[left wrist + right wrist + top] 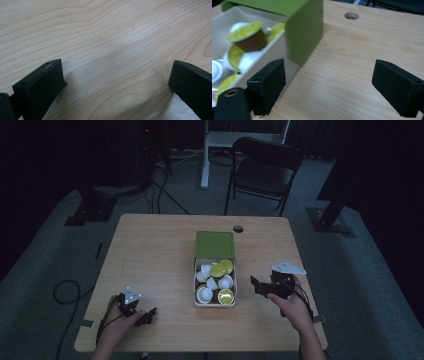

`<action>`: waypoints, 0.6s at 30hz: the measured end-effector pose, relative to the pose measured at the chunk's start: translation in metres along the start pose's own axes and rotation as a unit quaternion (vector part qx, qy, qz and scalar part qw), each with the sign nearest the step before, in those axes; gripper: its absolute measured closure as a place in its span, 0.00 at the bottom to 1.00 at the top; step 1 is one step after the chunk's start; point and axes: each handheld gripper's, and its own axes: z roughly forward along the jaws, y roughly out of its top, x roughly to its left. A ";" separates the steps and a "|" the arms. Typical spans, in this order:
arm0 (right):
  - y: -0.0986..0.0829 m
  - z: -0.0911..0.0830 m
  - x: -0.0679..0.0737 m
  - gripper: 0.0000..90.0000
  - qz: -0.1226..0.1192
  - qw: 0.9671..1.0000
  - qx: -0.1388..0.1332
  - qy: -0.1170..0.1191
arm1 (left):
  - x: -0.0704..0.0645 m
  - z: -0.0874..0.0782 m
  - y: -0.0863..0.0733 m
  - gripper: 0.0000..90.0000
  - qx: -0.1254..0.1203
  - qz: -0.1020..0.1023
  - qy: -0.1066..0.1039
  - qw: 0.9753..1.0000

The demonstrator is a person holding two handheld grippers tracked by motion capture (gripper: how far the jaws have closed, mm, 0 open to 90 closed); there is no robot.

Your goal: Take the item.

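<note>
**Both grippers empty, box of pods half open**

Left gripper (145, 316) sat near my edge of the table (150, 250), well apart from the box. Jaws stood wide with bare wood between them in the left gripper view, holding nothing. Read it as parked: out of the way, low over the wood, not aimed at anything.

Box (215, 270) was mid-table. Green sleeve (214, 244) covered the far end, white tray (196, 292) slid out toward me, so the contents were reachable from my side. Tray held pods (216, 282) in a loose pile, not in rows: several with white tops, several with yellow-green foil. At least one lay tipped, brown body showing in the right gripper view (249, 37). Exact count not clear; some overlapped.

Right gripper (262, 286) was just beside the tray's right wall, pointing left at it. Jaws wide, nothing between them; in its own view the left jaw sat close to the tray wall, and I couldn't tell whether it touched. My guess: lined up to go for the box or a pod, since it was the nearer one and already spread.

Cable hole (238, 228) was beyond the sleeve, clear of both.
</note>
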 end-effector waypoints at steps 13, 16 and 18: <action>0.020 0.005 0.031 0.13 -0.028 0.999 -0.016 0.036 | 0.000 0.000 0.000 0.00 -0.001 -0.001 0.000 1.000; 0.024 0.008 0.039 0.13 -0.035 0.998 -0.017 0.044 | 0.000 0.000 0.000 0.00 -0.001 -0.001 0.000 1.000; 0.026 0.012 0.045 0.13 -0.042 0.998 -0.017 0.049 | 0.000 0.000 0.000 0.00 0.000 0.000 0.001 1.000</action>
